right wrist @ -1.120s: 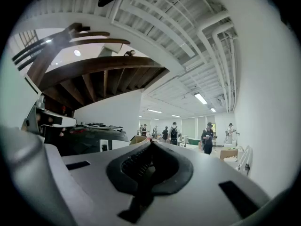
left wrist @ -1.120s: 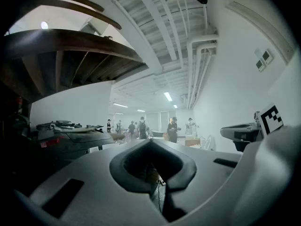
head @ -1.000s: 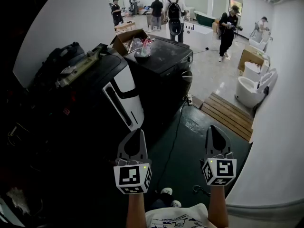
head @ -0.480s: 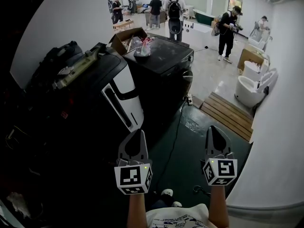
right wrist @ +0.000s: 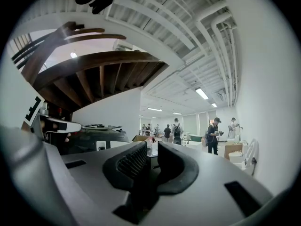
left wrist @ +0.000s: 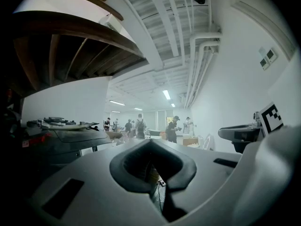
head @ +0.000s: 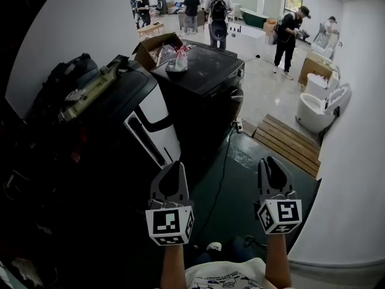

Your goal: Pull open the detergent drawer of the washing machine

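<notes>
Strip lights (left wrist: 167, 94) on the ceiling far down the room give most of the light, so the pale floor (head: 264, 95) and white wall (head: 90, 35) read bright and a little washed out. The near left of the head view is very dim. The dark appliances (head: 201, 80) sink into shadow with little detail (only a white panel (head: 157, 116) stands out). All three views are fisheye, with straight lines bowed and corners cut to black. In the left gripper view the left tool (left wrist: 150, 142) sits close and soft-focused. The wooden beams (right wrist: 103, 74) overhead stay in shade.
</notes>
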Tool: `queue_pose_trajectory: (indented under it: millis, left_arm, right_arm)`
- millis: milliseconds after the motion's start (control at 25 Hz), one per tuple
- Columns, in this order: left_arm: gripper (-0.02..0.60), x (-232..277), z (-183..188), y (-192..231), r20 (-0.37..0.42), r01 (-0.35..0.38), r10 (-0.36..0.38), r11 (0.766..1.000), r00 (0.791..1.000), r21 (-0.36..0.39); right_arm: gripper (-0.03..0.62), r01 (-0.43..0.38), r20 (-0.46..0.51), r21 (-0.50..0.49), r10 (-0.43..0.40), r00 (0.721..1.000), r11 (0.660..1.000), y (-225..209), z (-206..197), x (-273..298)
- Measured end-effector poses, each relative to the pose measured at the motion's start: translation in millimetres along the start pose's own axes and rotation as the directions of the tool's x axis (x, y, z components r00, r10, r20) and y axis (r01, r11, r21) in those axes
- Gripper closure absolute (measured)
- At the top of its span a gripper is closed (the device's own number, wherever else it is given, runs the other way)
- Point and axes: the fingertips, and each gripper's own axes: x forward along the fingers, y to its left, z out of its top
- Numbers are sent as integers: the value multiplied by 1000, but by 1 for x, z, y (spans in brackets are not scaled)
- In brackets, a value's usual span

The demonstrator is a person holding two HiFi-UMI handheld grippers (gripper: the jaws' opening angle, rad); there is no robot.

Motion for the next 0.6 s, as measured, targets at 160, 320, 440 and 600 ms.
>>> queue_pose_trajectory:
  millis: [160, 320, 440, 600]
  left_arm:
    - [569, 20, -6, 4, -14, 11, -11, 1000, 1000, -3]
    - [569, 48, -12, 4, -27, 9, -9, 1000, 1000, -8]
    - [569, 73, -12, 3, -32, -3, 2, 1000, 999, -9]
    - [569, 115, -11, 4, -27, -41, 40, 999, 999, -8]
  right_arm:
    - [455, -15, -17, -1, 15, 1000, 1000, -1, -6, 19]
    - [429, -22, -25, 1, 22, 999, 1000, -12, -11, 43]
    - [407, -32, -33, -4, 32, 999, 999, -26, -13, 67]
    - [404, -65, -32, -18, 64, 997, 998, -50, -14, 111]
